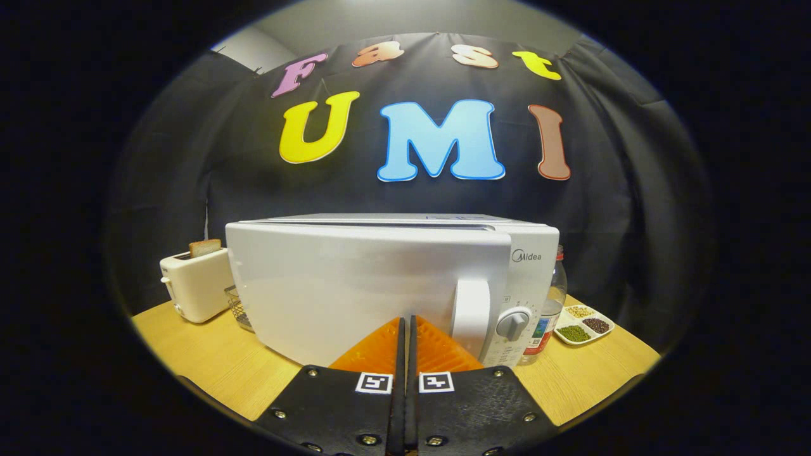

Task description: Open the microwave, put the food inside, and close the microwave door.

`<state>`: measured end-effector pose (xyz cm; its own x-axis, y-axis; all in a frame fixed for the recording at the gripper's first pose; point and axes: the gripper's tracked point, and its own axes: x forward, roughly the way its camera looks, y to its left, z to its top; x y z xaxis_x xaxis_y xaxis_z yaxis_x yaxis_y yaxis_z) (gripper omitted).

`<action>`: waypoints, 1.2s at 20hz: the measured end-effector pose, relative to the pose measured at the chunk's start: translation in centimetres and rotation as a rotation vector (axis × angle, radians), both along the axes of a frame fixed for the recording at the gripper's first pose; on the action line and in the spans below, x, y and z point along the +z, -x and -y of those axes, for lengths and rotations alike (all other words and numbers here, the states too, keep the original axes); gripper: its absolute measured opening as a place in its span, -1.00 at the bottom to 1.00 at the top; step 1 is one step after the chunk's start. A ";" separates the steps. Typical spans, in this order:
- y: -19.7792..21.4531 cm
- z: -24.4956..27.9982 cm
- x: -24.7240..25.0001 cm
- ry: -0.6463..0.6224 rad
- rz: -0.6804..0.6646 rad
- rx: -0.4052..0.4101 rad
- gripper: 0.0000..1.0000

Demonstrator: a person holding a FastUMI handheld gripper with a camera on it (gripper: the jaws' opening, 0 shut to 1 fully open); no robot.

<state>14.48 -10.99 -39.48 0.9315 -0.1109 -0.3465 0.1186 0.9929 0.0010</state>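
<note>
The hand-held gripper (405, 320) is clenched, its two fingers pressed together with nothing between them, the tips right up against the front of the microwave (380, 285). One microwave stands on the wooden tabletop (209, 367), its door (355, 288) closed, with a vertical handle (472, 310) just right of the fingertips and one round dial (513, 324) beyond that. "Midea" is printed above the dial. Left of the microwave stands one toaster (193, 285) holding one slice of bread (204, 247). To the right are one plastic bottle (550, 304) and one divided dish (583, 324) with three kinds of beans.
</note>
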 end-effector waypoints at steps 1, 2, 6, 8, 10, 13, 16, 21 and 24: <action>-0.8 0.3 -0.1 0.006 -0.001 -0.006 -0.98; -1.7 0.7 -0.3 0.019 -0.004 -0.009 -0.98; -3.4 1.2 -0.7 -0.015 -0.010 -0.001 -0.98; -3.6 1.2 -0.8 0.015 -0.007 0.000 -0.91; -3.3 0.7 -0.9 0.009 -0.032 0.019 -0.91; -2.1 0.7 -1.1 -0.081 -0.086 0.016 -0.90; 0.0 0.3 0.6 -0.104 -0.080 0.033 -0.89; 3.4 0.5 6.7 -0.059 -0.006 0.043 -0.89; 5.5 -0.4 12.4 -0.031 0.063 0.061 -0.89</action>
